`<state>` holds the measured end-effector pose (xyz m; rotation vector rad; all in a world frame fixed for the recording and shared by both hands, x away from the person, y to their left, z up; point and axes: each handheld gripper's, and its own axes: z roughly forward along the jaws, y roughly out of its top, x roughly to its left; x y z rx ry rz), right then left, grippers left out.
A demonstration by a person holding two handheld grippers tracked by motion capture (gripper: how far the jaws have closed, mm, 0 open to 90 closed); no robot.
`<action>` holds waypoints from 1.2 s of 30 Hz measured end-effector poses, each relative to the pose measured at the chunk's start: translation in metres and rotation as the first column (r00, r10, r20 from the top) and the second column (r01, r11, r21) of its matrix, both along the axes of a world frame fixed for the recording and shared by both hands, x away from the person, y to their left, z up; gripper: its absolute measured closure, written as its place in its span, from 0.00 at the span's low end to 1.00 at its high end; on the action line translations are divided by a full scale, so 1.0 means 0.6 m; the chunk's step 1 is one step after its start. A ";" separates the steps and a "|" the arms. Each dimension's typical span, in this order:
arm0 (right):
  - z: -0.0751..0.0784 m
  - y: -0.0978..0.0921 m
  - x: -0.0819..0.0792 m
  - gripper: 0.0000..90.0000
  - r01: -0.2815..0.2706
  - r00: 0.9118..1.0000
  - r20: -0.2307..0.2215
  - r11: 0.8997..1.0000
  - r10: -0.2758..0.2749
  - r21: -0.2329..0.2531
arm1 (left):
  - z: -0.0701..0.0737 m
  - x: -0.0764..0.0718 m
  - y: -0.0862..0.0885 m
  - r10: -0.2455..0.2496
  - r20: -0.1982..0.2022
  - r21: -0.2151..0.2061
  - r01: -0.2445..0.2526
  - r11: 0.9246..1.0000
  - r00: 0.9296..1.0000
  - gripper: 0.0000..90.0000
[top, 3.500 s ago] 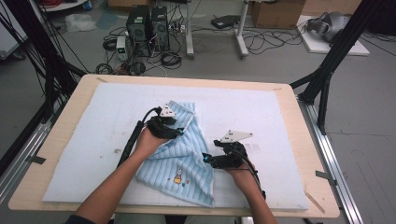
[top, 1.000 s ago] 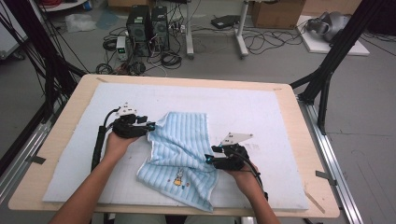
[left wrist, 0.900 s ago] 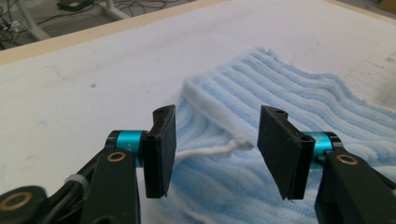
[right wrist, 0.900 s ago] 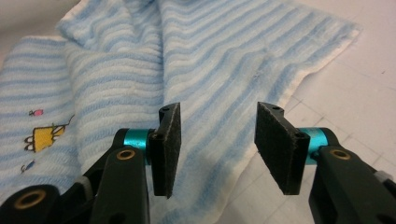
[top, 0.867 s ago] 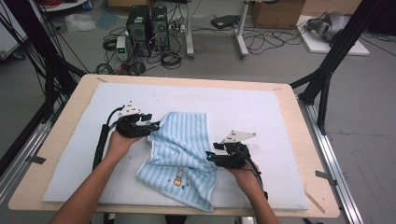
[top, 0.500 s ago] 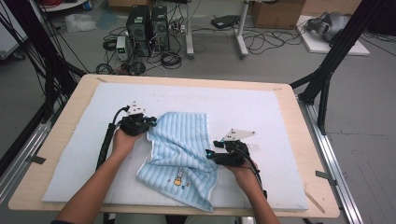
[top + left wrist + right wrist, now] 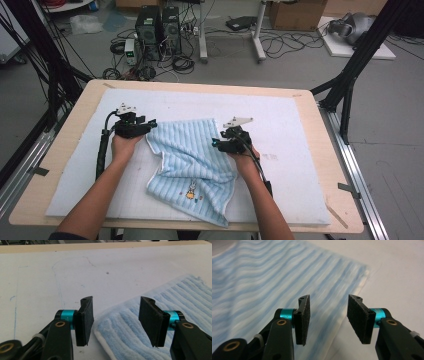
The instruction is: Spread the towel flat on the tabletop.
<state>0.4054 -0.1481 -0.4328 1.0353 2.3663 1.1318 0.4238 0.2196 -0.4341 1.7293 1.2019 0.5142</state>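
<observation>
A light blue striped towel [image 7: 192, 165] with a small printed figure lies rumpled in the middle of the white mat [image 7: 300, 125]. My left gripper [image 7: 149, 126] is at the towel's far left corner, open, with that corner [image 7: 117, 322] lying between its jaws on the mat. My right gripper [image 7: 215, 145] is at the towel's right edge, open; the towel edge [image 7: 342, 312] runs under the gap between its jaws [image 7: 328, 315]. Neither gripper holds anything.
The mat covers a wooden table [image 7: 330, 150]. Faint pen outlines [image 7: 57, 282] mark the mat beyond the left gripper. On the floor behind the table stand computer towers [image 7: 157, 25], cables and black frame legs [image 7: 350, 75].
Over the frames the left gripper let go of the towel's top, moved left, then came back to its left corner. The right gripper has moved up along the right edge, away from me.
</observation>
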 end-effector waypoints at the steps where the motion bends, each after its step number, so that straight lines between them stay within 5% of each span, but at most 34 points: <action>1: -0.002 0.007 0.011 0.55 0.008 1.000 0.002 1.000 -0.008 -0.008 | 0.002 -0.002 0.000 -0.009 0.004 -0.004 0.009 1.000 1.000 0.47; 6: -0.018 0.041 0.064 0.47 0.025 0.999 0.029 0.997 -0.023 -0.077 | 0.006 -0.007 -0.001 -0.035 0.021 -0.011 0.036 0.999 0.999 0.43; 11: -0.024 0.051 0.094 0.47 0.023 1.000 -0.016 0.998 -0.024 -0.060 | 0.003 -0.010 0.002 -0.049 0.010 -0.005 0.049 0.999 0.999 0.43; 13: -0.024 0.049 0.098 0.61 -0.004 1.000 -0.022 0.999 0.003 -0.049 | -0.001 -0.010 0.004 -0.048 -0.001 -0.008 0.048 0.999 0.999 0.44; 14: -0.022 0.047 0.100 0.86 -0.017 0.999 -0.031 0.999 0.016 -0.042 | -0.003 -0.010 0.004 -0.045 -0.007 -0.004 0.045 0.999 0.999 0.44; 16: -0.017 0.045 0.103 0.96 -0.025 1.000 0.004 0.994 0.025 -0.111 | -0.006 -0.011 0.004 -0.043 -0.017 -0.003 0.043 0.999 0.999 0.44; 20: -0.013 0.027 0.120 0.96 0.128 0.990 0.090 0.975 -0.113 -0.183 | -0.007 -0.015 0.001 -0.049 -0.028 0.005 0.049 0.999 0.998 0.44; 23: -0.011 -0.003 0.132 0.96 0.290 0.954 0.135 0.941 -0.268 -0.176 | -0.008 -0.018 -0.004 -0.063 -0.039 0.001 0.063 0.998 0.997 0.44; 25: -0.012 -0.023 0.137 0.93 0.347 0.936 0.109 0.927 -0.334 -0.142 | -0.010 -0.018 -0.009 -0.079 -0.047 0.002 0.080 0.997 0.996 0.44; 28: -0.009 -0.032 0.136 0.75 0.338 0.940 0.089 0.934 -0.329 -0.120 | -0.013 -0.017 -0.018 -0.084 -0.042 0.008 0.084 0.996 0.996 0.44; 30: 0.003 -0.035 0.130 0.56 0.348 0.935 0.108 0.934 -0.339 -0.081 | -0.016 -0.015 -0.024 -0.076 -0.042 0.008 0.077 0.997 0.996 0.44; 32: 0.019 -0.038 0.122 0.51 0.353 0.930 0.125 0.935 -0.346 -0.042 | -0.018 -0.012 -0.035 -0.094 -0.042 0.023 0.095 0.995 0.995 0.44; 36: 0.044 -0.045 0.101 0.46 0.310 0.941 0.140 0.951 -0.308 0.011 | -0.024 -0.002 -0.060 -0.143 -0.058 0.008 0.144 0.990 0.988 0.45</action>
